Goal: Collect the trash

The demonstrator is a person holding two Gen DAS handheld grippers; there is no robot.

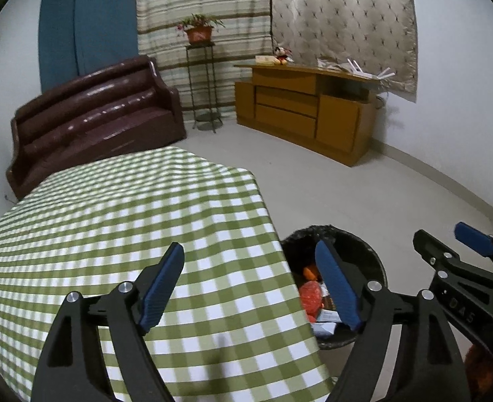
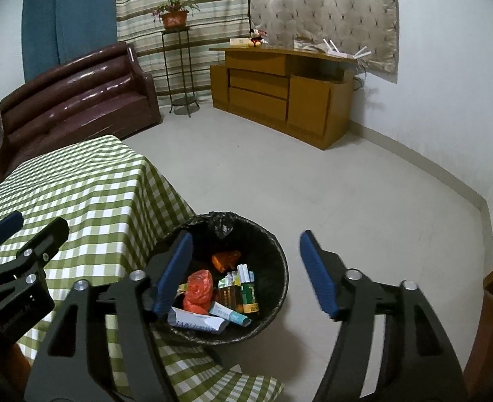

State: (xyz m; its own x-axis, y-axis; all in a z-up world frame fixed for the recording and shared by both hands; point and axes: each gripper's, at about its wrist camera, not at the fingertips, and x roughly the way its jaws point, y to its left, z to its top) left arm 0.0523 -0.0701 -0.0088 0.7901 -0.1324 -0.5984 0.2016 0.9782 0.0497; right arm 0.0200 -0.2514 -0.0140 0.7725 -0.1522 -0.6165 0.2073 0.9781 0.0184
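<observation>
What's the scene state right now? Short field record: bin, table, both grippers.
bin: black-lined trash bin on the floor beside the table, holding an orange bag, cartons and papers
table: green checked tablecloth, no trash visible on it in the left wrist view
left gripper: open, nothing between the jaws, over the table edge
right gripper: open, nothing between the jaws, over the bin
</observation>
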